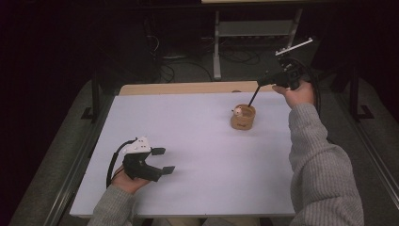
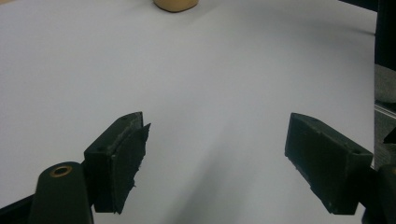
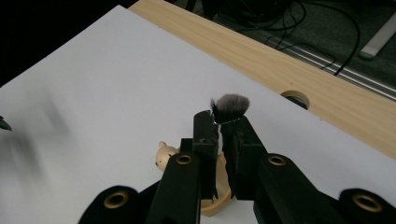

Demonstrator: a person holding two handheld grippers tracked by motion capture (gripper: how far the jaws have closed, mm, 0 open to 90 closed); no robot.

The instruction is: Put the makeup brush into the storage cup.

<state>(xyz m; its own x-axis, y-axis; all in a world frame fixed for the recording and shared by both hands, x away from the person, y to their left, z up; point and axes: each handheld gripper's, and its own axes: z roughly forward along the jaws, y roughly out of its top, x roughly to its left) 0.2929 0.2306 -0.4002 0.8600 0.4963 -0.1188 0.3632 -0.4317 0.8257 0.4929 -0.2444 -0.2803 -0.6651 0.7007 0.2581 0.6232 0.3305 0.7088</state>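
My right gripper point(image 1: 260, 84) hovers over the far right of the white table, shut on a small brush. The brush's grey bristles point(image 3: 229, 107) poke out past the jaw tips. Its thin black handle point(image 1: 253, 96) slants down toward a tan round cup point(image 1: 243, 117). A small bear figure point(image 3: 164, 156) peeks over the cup's rim point(image 3: 217, 207) below my right gripper point(image 3: 219, 123). My left gripper point(image 1: 162, 160) rests low at the near left, open with nothing between its pads point(image 2: 128, 154). The bottom of the cup point(image 2: 175, 4) lies far ahead of my left gripper point(image 2: 215, 154).
The white board point(image 1: 197, 155) lies on a wooden table whose far strip point(image 3: 299, 70) has a round hole point(image 3: 296, 98). Beyond that edge are cables and a metal stand point(image 1: 217, 47) on the floor. Dark rails run along both sides.
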